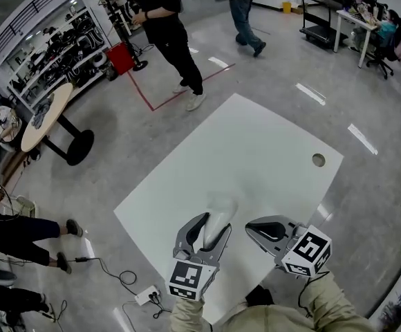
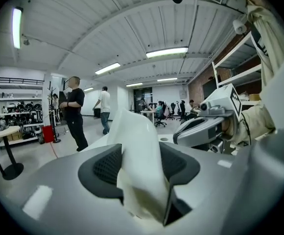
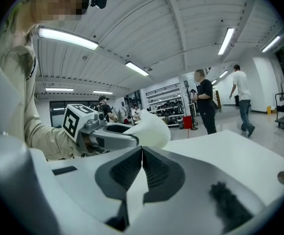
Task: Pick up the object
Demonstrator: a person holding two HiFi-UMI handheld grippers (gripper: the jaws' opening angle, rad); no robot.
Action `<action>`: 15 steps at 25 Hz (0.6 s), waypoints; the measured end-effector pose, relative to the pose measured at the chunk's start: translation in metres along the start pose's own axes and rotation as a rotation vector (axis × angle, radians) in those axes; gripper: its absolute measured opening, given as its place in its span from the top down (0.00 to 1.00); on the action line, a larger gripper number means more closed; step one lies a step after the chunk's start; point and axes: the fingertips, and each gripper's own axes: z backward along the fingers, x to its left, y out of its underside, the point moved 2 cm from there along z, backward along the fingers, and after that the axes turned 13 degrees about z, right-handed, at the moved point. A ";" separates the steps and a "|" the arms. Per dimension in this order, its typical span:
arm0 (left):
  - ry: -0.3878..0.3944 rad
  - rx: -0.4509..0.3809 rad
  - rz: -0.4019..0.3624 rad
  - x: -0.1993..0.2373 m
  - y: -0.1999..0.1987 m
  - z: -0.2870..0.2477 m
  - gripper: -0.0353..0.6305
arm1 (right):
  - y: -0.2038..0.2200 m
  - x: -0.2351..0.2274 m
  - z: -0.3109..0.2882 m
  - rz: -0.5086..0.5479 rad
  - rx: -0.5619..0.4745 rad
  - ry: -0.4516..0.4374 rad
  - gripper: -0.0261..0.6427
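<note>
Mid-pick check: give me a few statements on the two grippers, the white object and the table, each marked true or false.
1. The left gripper has the white object between its jaws. True: the pads press on it from both sides.
2. The right gripper has its jaws wide apart. False: they are together with nothing between them.
3. Both grippers hold the white object. False: only the left one does; the right one is beside it and clear of it.
4. The white table has a round hole near one corner. True.
</note>
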 end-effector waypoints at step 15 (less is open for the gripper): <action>0.021 -0.185 -0.094 -0.092 -0.028 0.126 0.60 | -0.056 0.105 0.066 0.126 -0.088 0.047 0.96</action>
